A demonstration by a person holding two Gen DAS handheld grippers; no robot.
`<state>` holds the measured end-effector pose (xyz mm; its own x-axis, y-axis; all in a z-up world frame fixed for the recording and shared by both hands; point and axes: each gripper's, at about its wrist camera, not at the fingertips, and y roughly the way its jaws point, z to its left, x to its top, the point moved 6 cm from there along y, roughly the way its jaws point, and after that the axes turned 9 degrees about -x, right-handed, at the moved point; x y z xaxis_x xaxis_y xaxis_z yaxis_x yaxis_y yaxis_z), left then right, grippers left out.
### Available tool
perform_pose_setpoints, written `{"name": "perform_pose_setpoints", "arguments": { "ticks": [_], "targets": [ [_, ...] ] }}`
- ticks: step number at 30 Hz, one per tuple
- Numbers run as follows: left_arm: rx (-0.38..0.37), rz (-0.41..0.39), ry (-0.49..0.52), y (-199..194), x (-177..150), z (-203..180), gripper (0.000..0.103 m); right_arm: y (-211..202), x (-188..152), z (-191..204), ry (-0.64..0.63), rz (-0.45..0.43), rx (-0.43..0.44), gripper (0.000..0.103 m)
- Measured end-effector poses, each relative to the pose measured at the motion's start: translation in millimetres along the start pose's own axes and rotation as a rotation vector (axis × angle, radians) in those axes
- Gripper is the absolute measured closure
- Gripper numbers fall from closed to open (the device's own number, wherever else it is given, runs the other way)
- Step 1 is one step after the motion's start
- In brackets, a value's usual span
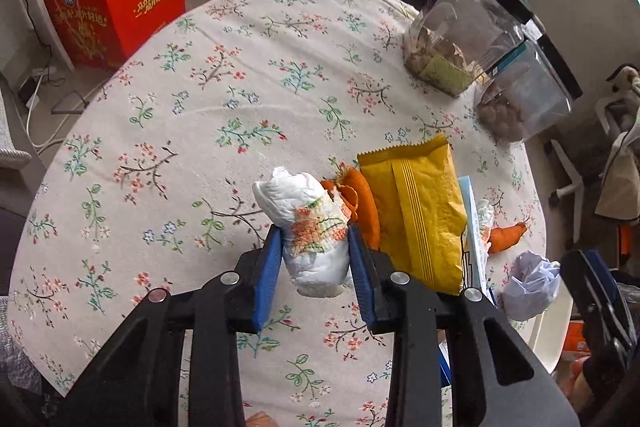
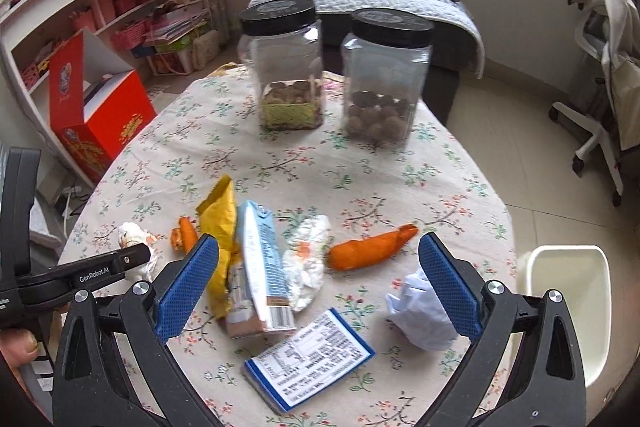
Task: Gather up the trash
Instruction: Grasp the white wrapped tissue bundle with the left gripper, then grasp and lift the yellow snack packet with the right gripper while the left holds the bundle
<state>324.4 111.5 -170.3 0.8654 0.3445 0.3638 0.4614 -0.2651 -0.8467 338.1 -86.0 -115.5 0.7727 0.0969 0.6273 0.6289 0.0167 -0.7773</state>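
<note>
Our left gripper (image 1: 316, 247), tilted steeply down, clamps the tissue wad (image 1: 308, 223) beside the yellow packet (image 1: 416, 211); our right gripper (image 2: 320, 287) hovers, jaws apart.

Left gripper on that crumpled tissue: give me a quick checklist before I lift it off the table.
1. Left gripper pads on both sides of the crumpled tissue: ok, the blue pads press its printed middle.
2. Grip centred: ok, tissue sticks out ahead of and behind the pads.
3. Nothing else caught: ok, the orange peel and yellow wrapper lie just right of the pad, outside it.
4. Right gripper clear of the lift: ok, open and empty over the milk carton.
5. Tablecloth not pinched: cannot tell, the tissue hides its underside.
6. Bin to drop into: cannot tell; only a white container shows past the table edge.
</note>
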Motion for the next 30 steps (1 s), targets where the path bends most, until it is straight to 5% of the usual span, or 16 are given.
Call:
{"name": "perform_pose_setpoints", "arguments": {
  "ticks": [5, 11, 13, 14, 15, 18, 30],
  "targets": [
    [0.017, -0.073, 0.038, -30.6, 14.3, 10.8, 0.069, 26.5, 13.7, 55.2, -0.217, -0.03, 0.065, 0.009],
    [0.013, -0.076, 0.096, -42.6, 17.4, 8.0, 0.069, 83.2, 27.0, 76.4, -0.323, 0.12, 0.144, 0.015],
    [0.008, -0.073, 0.112, -42.2, 18.7, 5.0, 0.069, 101.8, 27.7, 80.3, -0.312, 0.214, 0.213, 0.039],
    [0.012, -0.076, 0.121, -42.3, 18.8, 4.4, 0.069, 109.5, 26.6, 82.8, -0.303, 0.257, 0.235, 0.065],
    [0.019, -0.079, 0.128, -41.6, 19.5, 4.1, 0.069, 113.9, 26.6, 83.9, -0.294, 0.275, 0.244, 0.077],
    [0.023, -0.078, 0.124, -40.1, 20.5, 8.2, 0.069, 109.8, 25.2, 86.4, -0.25, 0.291, 0.302, 0.097],
    [0.015, -0.163, 0.107, -62.8, 29.7, 10.3, 0.069, 36.6, 42.0, 86.1, -0.19, 0.111, 0.258, 0.099]
  ]
}}
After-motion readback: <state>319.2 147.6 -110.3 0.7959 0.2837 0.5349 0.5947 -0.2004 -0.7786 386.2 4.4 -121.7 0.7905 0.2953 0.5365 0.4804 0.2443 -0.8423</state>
